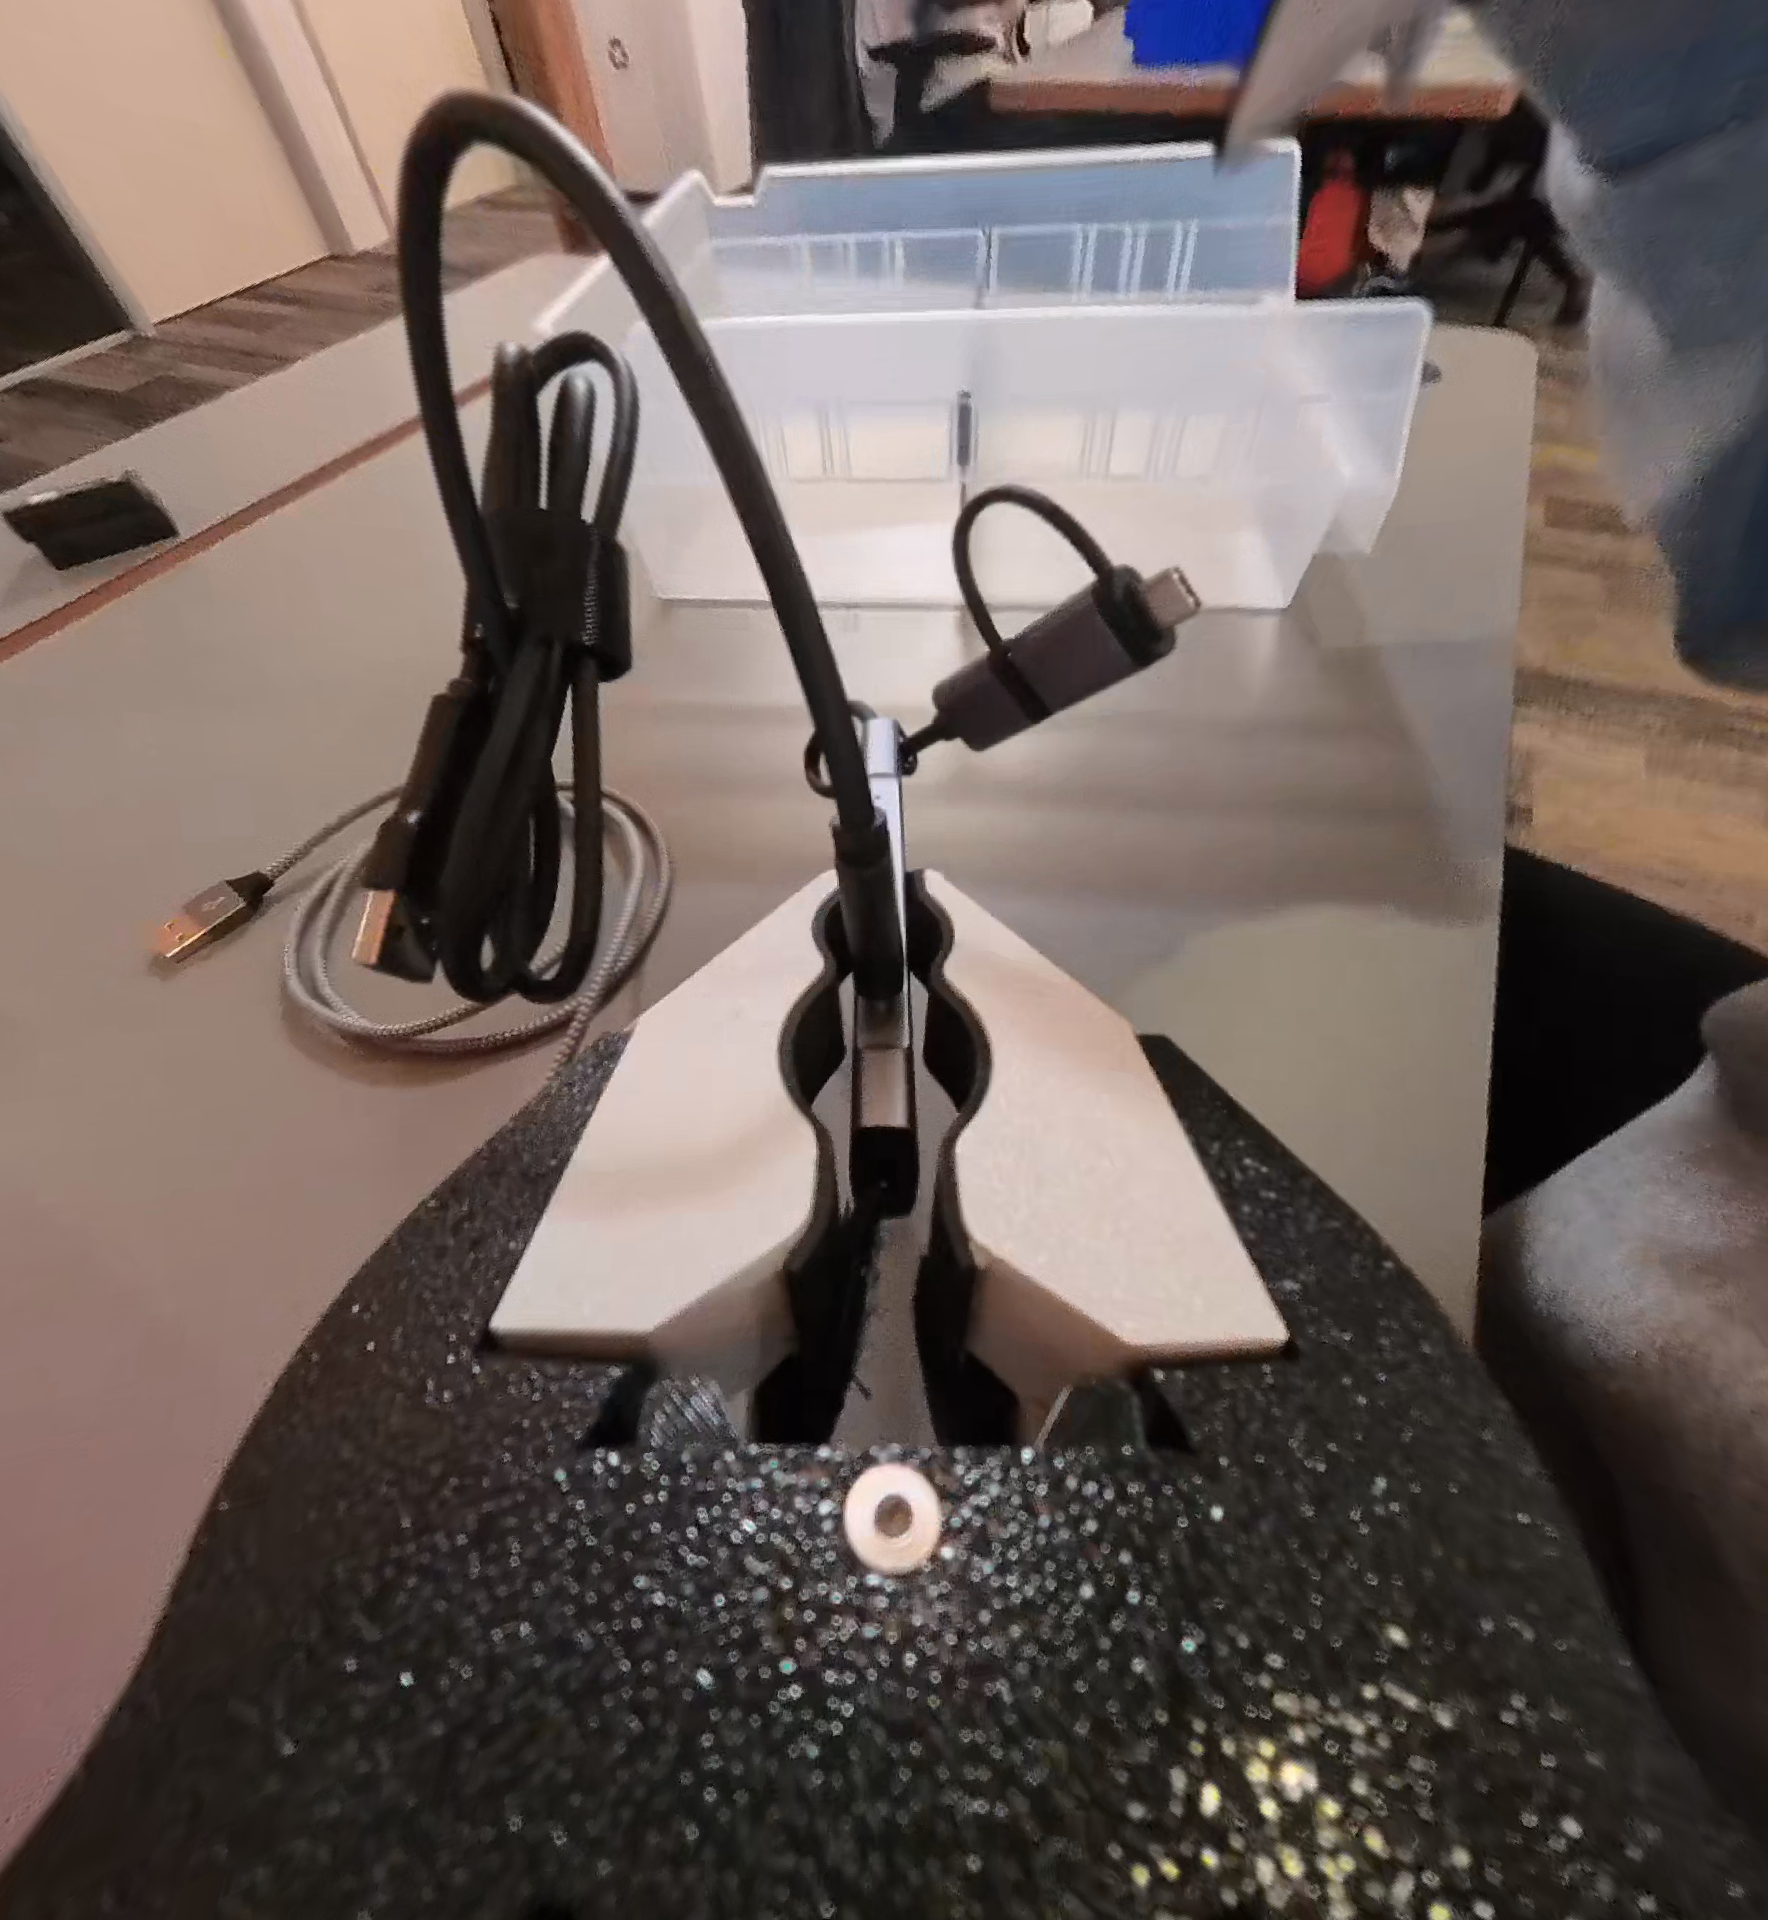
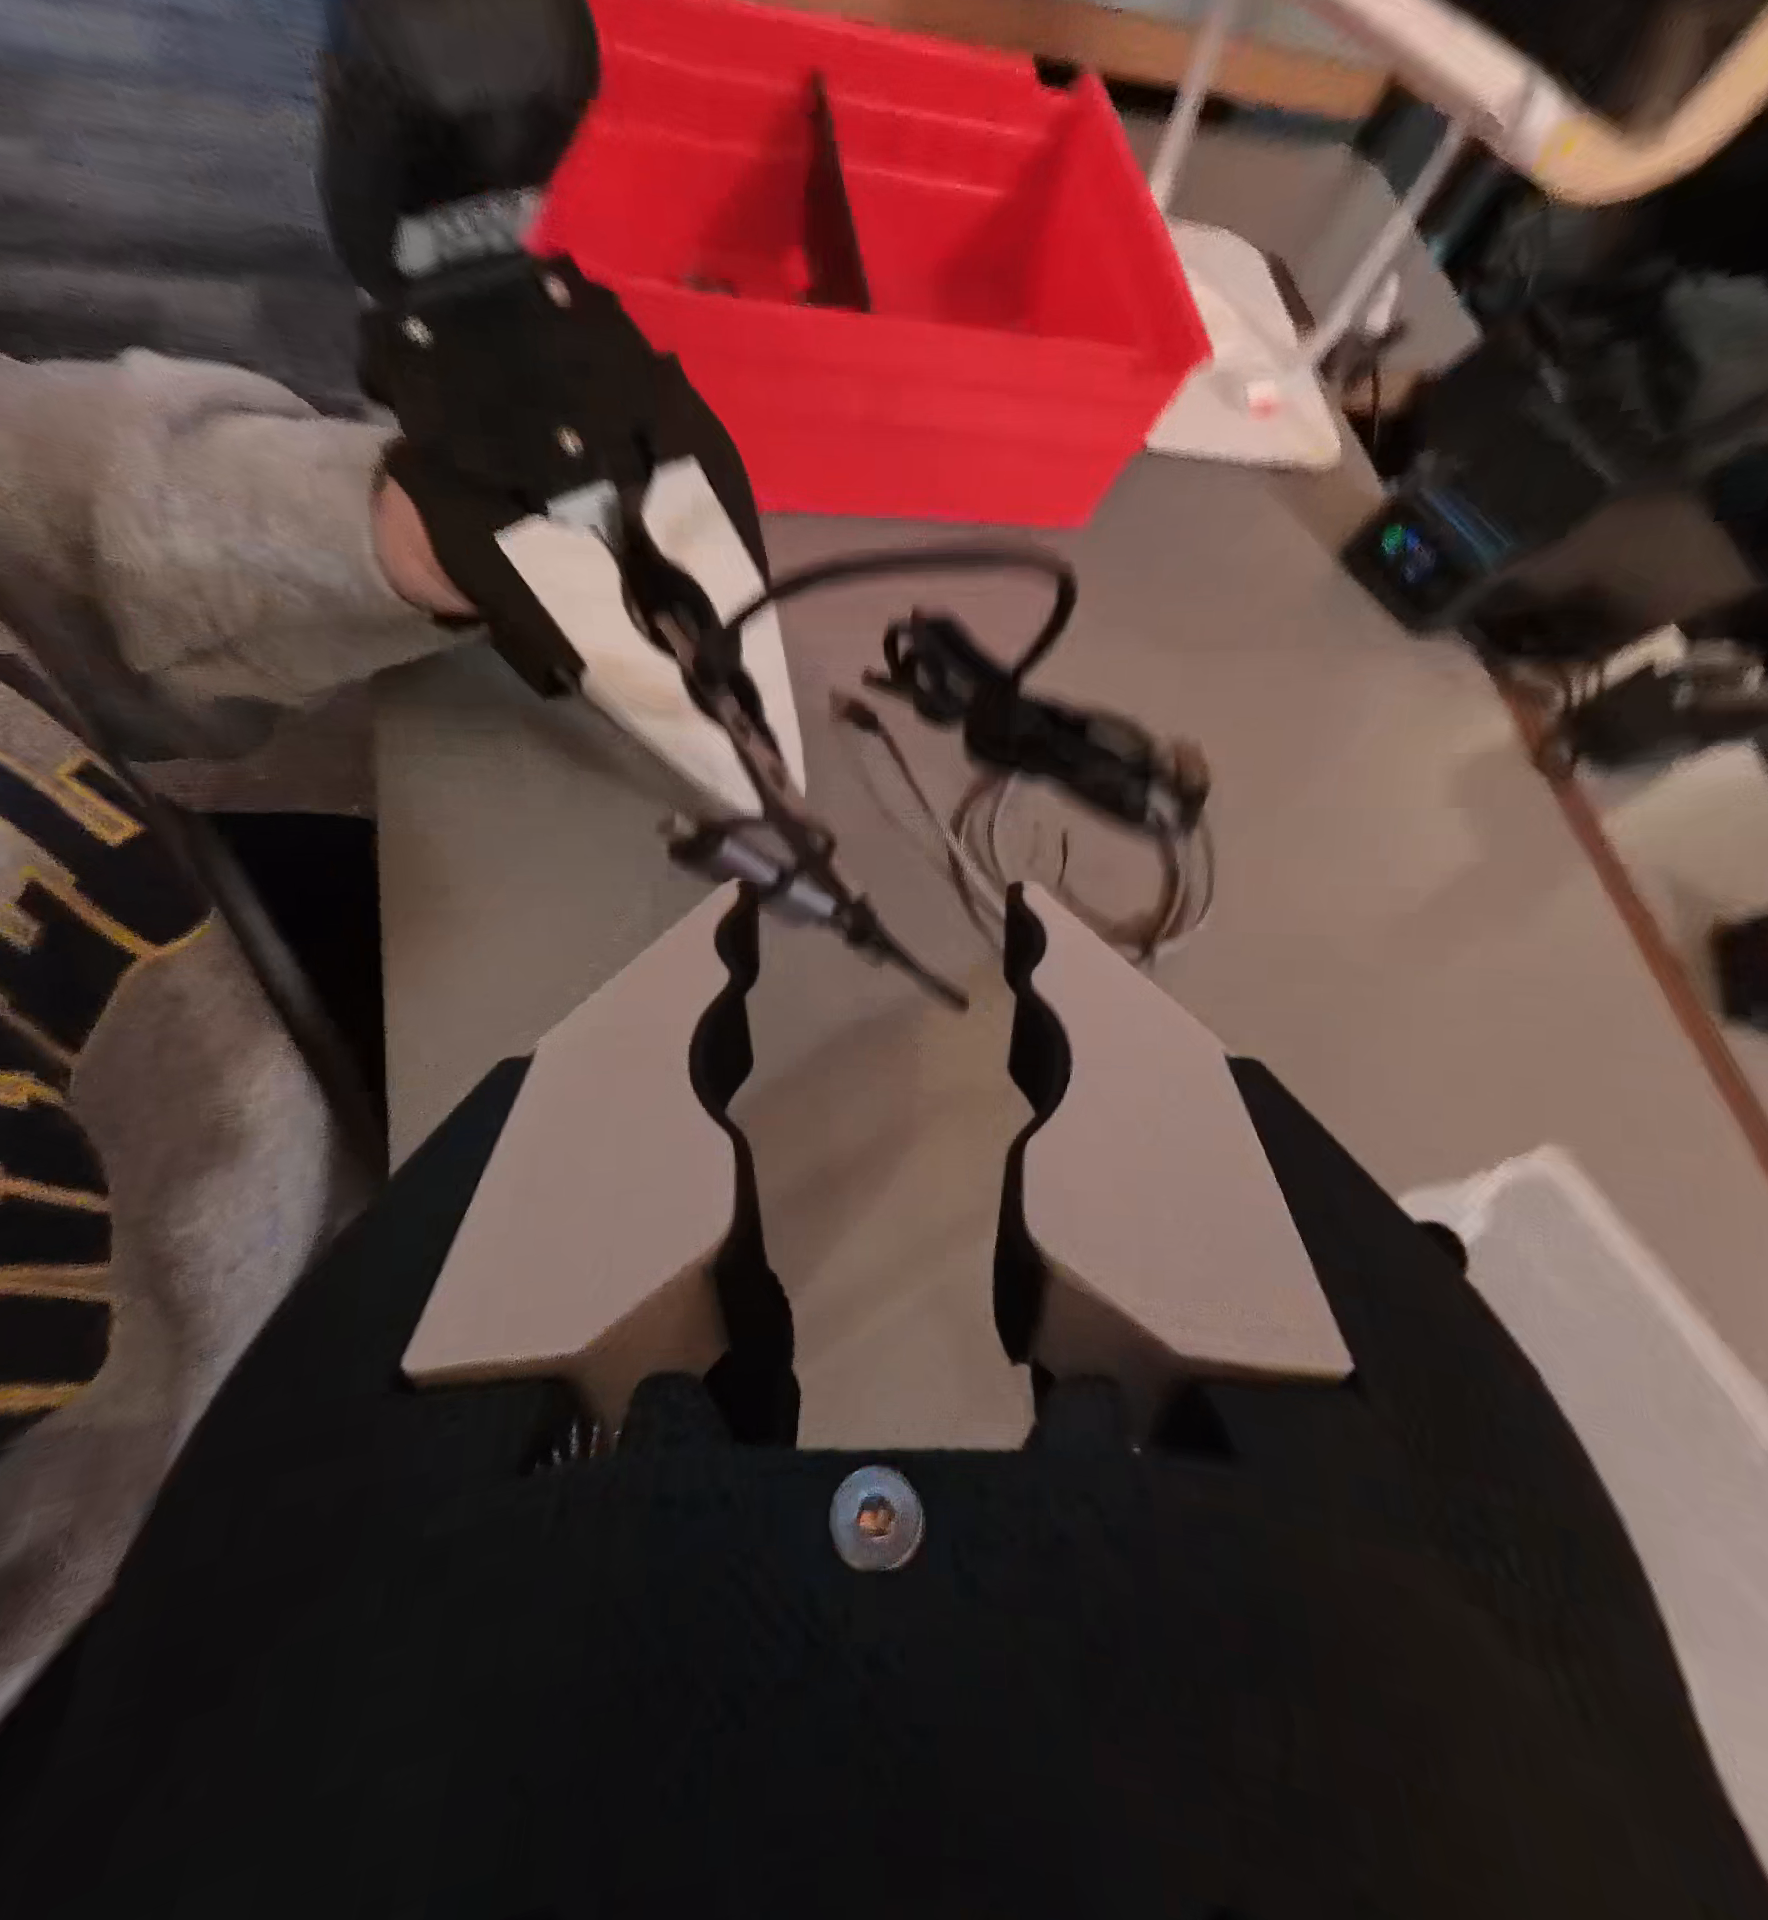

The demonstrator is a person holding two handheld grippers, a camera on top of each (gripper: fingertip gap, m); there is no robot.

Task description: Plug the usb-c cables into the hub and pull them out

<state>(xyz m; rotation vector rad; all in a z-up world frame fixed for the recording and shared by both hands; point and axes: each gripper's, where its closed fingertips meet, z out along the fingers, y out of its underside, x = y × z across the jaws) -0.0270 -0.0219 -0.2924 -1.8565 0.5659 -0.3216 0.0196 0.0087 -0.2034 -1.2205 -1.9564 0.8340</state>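
In the left wrist view my left gripper [image 1: 880,920] is shut on the thin silver hub [image 1: 888,821], held edge-on above the table. A black cable [image 1: 568,249] is plugged into the hub, arcs up and left, then drops to its tied bundle [image 1: 537,665]. The hub's short tail with its grey connector [image 1: 1051,649] sticks out to the right. In the right wrist view my right gripper [image 2: 880,914] is open and empty, just in front of the hub's tail connector [image 2: 755,862] held by the left gripper [image 2: 755,800].
A braided grey cable [image 1: 475,935] lies coiled on the grey table [image 1: 132,831] under the bundle. A clear plastic organiser [image 1: 1015,416] stands behind. A red bin [image 2: 859,312] stands at the far end. A white bin [image 2: 1638,1351] is at my right. The person's sleeve [image 2: 163,540] is on the left. My hands' fingertips stand some 11 cm from each other.
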